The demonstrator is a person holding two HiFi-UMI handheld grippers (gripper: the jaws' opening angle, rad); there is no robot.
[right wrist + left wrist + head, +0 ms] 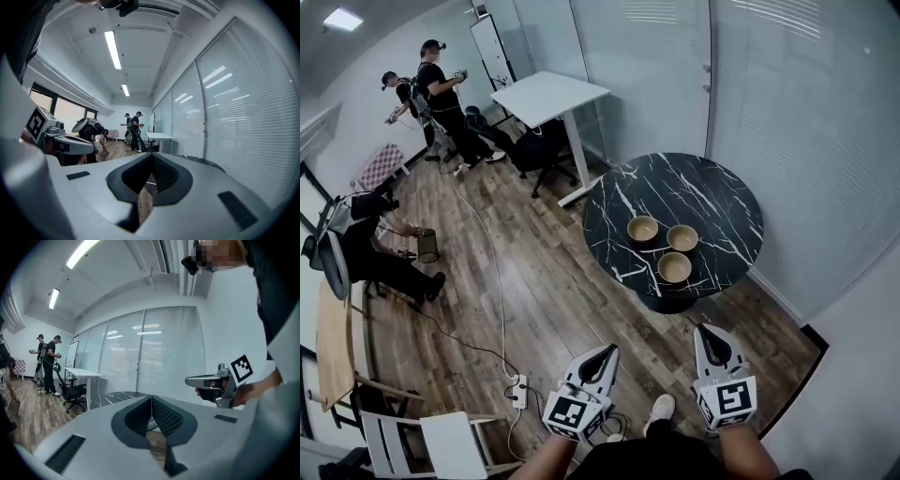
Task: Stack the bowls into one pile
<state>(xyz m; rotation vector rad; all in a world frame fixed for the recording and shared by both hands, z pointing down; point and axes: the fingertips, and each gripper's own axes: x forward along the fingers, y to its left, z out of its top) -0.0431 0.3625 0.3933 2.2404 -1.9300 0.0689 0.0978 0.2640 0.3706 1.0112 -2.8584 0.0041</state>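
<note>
Three unstacked bowls (674, 267) sit on the black table (609, 202) centre right, wood floor (544, 300) in between, while left gripper (607, 352) and right gripper (711, 332) point level at lower frame, jaws pressed together, empty.

Wooden table (333, 347) at eight o'clock runs off the head view; left gripper (151, 397) masks most of the marble table (112, 396).
</note>
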